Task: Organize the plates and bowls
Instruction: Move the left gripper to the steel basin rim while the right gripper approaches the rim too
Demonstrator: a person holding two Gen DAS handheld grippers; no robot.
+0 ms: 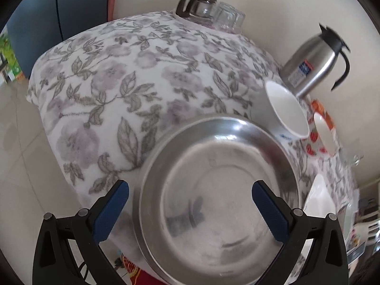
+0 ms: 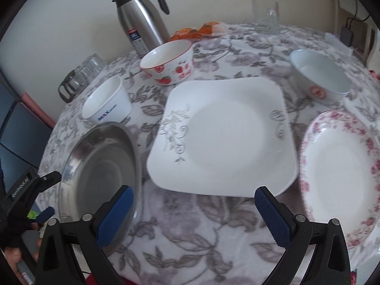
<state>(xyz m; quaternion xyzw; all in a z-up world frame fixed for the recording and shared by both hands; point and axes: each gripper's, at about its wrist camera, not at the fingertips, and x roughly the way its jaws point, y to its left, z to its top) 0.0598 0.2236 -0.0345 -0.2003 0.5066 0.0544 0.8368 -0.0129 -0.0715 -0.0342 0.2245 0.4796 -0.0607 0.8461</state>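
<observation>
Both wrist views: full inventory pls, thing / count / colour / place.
steel plate: 1, silver, table's left edge, under left gripper
square plate: 1, white with grey scrolls, centre
floral plate: 1, white with pink flowers, right
strawberry bowl: 1, white with red print, behind square plate
white bowl: 1, white with red mark, back right
cup: 1, white with blue lettering, behind steel plate
flask: 1, steel with black top, back left
glasses: several, clear, far left edge
tumbler: clear, back
orange packet: 1, beside flask
tablecloth: 1, white with grey flowers
left gripper: blue pads, open
right gripper: blue pads, open, near square plate's front edge
</observation>
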